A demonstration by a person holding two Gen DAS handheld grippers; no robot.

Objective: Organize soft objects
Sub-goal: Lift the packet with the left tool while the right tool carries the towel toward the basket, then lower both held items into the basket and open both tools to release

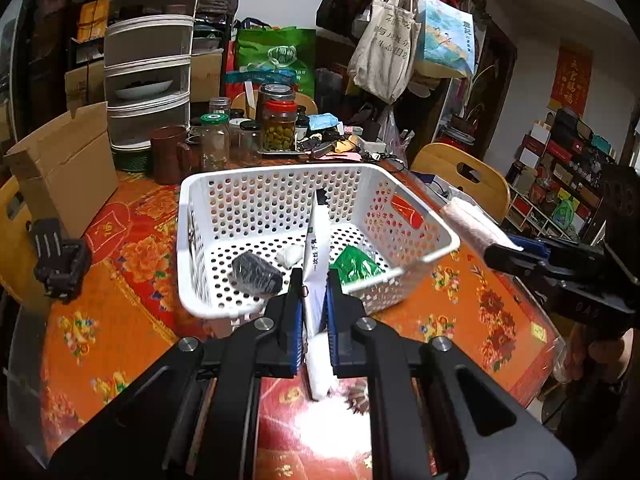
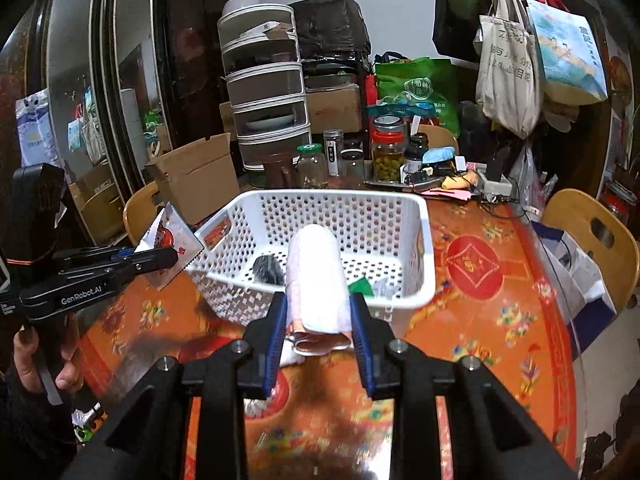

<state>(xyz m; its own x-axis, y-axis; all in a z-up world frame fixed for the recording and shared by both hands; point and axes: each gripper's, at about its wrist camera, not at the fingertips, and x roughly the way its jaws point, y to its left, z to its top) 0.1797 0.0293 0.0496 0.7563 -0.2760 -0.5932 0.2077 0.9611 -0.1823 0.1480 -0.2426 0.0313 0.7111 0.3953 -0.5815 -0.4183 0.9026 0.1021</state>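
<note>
Dark cabinet [image 2: 120, 80], wooden chairs [image 1: 464, 176], white wall [image 2: 400, 0].

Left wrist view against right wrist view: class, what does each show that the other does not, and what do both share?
Only the left wrist view: the left claw shut on a flat white packet, seen edge-on.
Only the right wrist view: a hand gripping the left claw's handle, and the packet's red printed face.
Both: the white basket holding a black bundle and a green item, and the right claw shut on a rolled cloth.
</note>
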